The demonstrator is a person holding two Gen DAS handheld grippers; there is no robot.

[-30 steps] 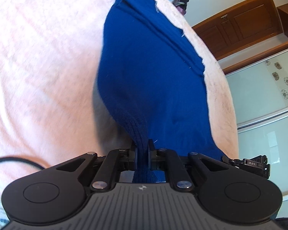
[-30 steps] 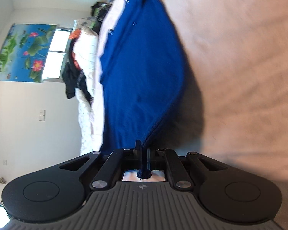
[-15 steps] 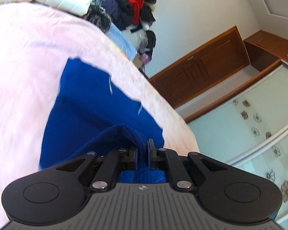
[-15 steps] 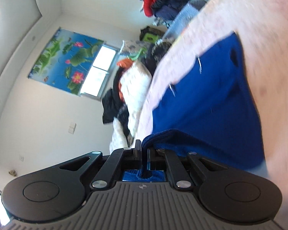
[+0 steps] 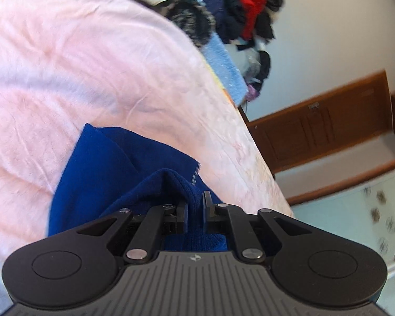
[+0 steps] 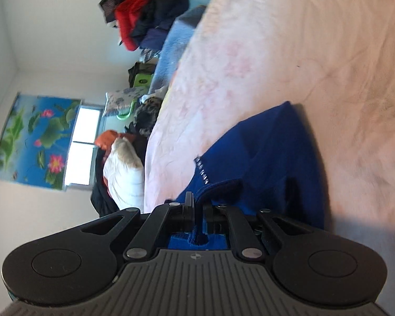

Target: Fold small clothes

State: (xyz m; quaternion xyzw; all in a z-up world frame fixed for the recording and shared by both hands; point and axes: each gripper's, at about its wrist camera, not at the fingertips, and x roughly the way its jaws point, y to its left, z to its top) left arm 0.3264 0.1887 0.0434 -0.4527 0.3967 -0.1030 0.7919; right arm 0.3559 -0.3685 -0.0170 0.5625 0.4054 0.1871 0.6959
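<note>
A dark blue knit garment lies folded over on the pink bedspread. My left gripper holds a ribbed edge of it just above the lower layer; blue cloth fills the narrow gap while the jaws are opening. In the right wrist view the same blue garment lies doubled on the bedspread. My right gripper has the hem between its fingers, and its jaws are opening too. The cloth under both grippers is hidden.
A heap of dark and red clothes sits at the far end of the bed, also in the right wrist view. A wooden cabinet stands beyond the bed's edge. A white padded jacket lies off the bed's side.
Both grippers carried the garment's near edge forward over the rest of it, so the long blue stretch is now a short doubled patch. The far clothes heap has come closer.
</note>
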